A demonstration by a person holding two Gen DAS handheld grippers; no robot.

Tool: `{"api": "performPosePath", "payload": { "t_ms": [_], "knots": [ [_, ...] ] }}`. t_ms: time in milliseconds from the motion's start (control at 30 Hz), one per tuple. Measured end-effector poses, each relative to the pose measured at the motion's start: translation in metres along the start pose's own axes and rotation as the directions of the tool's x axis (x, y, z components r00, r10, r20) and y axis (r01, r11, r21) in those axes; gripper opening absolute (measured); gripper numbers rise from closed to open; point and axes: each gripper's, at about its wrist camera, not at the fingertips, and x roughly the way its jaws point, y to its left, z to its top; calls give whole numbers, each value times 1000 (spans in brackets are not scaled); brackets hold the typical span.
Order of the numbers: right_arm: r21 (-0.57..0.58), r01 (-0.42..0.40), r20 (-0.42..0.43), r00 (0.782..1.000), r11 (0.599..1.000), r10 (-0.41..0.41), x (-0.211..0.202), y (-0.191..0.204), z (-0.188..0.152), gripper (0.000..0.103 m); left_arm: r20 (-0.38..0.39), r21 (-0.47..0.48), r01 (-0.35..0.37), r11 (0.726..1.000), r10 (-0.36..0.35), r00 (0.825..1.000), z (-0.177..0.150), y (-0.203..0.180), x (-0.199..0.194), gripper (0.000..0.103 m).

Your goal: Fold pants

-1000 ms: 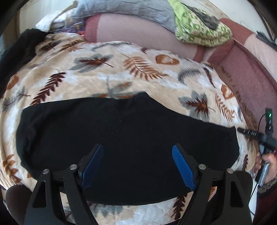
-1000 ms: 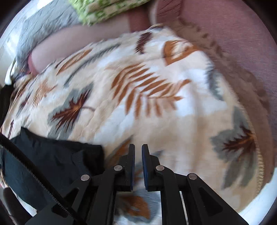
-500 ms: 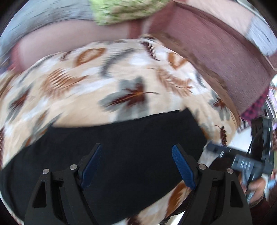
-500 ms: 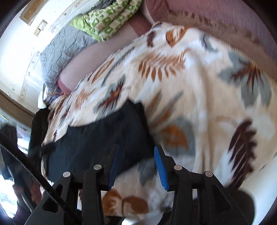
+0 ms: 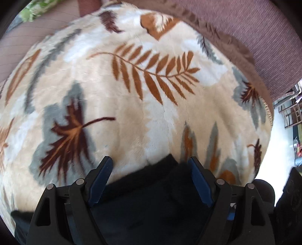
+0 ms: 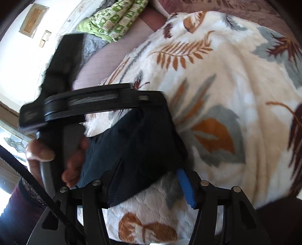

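The black pants [image 5: 151, 194] lie flat on a cream blanket with a leaf print [image 5: 154, 116]. In the left wrist view my left gripper [image 5: 151, 173] is open, its blue pads on either side of the pants' right end corner, low over the cloth. In the right wrist view my right gripper [image 6: 151, 181] is open over the near edge of the same end of the pants [image 6: 143, 143]. The left gripper's black body [image 6: 90, 101] and the hand holding it show just left of the pants there.
The blanket [image 6: 236, 94] covers a mauve sofa [image 5: 254, 28] whose arm runs along the right. A green patterned cloth [image 6: 113, 17] and a grey quilt lie on the sofa back. The blanket's front edge drops off near my right gripper.
My left gripper has swung right and down to the right end of the pants. My right gripper has opened wide and moved over that same end.
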Motion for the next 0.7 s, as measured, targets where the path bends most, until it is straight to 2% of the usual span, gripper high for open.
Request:
{"api": "performPosePath", "payload": {
  "t_ms": [67,133,167,200,233,267,333,500,700],
  "knots": [
    [-16,-3,22,1000,1000,3,6,3,2,63,0,57,-38,998,39,999,0,-8,5,81],
    [-44,8,42,999,999,-6,13,8,4,63,11,117,-33,993,32,999,-2,-17,1,53],
    [-62,12,49,999,998,-9,16,12,5,61,14,134,-9,991,7,1000,-4,-20,-3,28],
    [-89,20,50,999,996,-15,19,18,8,41,22,139,-12,990,9,1000,-5,-21,-10,24],
    [-108,17,44,999,994,-13,21,20,9,26,25,137,0,991,-3,1000,-6,-20,-14,21],
    [-109,-5,31,999,994,8,22,22,10,22,36,132,6,991,-11,999,-8,-18,-19,20],
    [-96,-28,42,999,995,32,19,24,12,22,64,102,18,995,-25,998,-13,-11,-30,19],
    [-166,-35,53,998,986,45,11,53,16,22,162,0,79,997,-78,984,-33,14,-73,19],
    [-296,-59,6,998,953,63,22,109,12,22,261,-166,136,977,-89,961,-67,75,-107,19]
  ]
}}
